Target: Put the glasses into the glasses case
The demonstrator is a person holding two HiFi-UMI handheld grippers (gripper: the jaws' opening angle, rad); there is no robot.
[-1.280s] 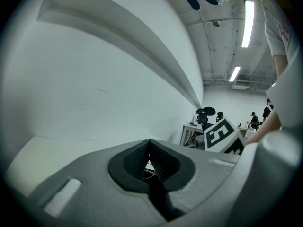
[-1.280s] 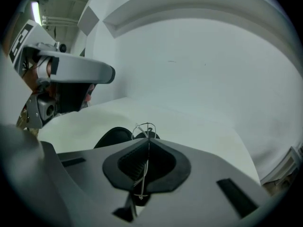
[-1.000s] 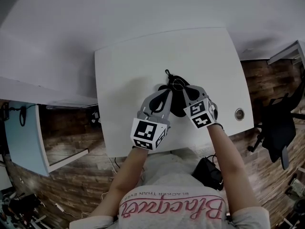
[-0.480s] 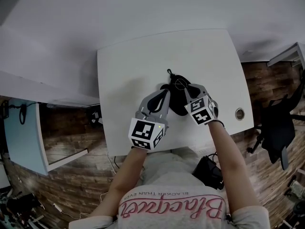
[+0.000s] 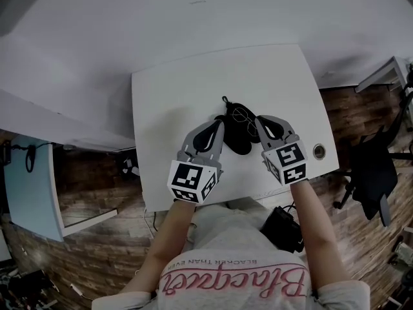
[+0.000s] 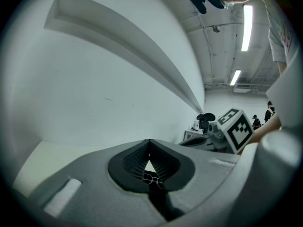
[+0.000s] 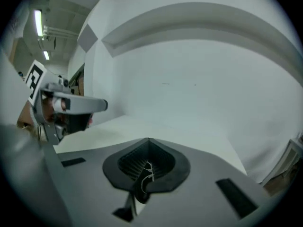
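Observation:
The black glasses case point(image 5: 237, 141) lies in the middle of the white table point(image 5: 168, 102), its zip pull pointing away from me. Thin wire glasses point(image 5: 240, 113) rest on top of it. My left gripper point(image 5: 219, 124) comes in from the case's left and my right gripper point(image 5: 258, 119) from its right. In the left gripper view the jaws point(image 6: 149, 141) meet at the tips, with a bit of glasses wire point(image 6: 151, 178) between the pads. The right gripper point(image 7: 149, 139) is also shut, and a strand of glasses wire point(image 7: 146, 174) hangs between its pads.
A round cable hole point(image 5: 319, 150) sits near the table's right front corner. A white wall rises just behind the table. A dark office chair point(image 5: 371, 173) stands to the right on the wooden floor, and a black bag point(image 5: 281, 231) lies under the table's front edge.
The right gripper's marker cube has swung right and back toward me while its tips stayed by the glasses. The left gripper has barely shifted. The glasses and case stay in place.

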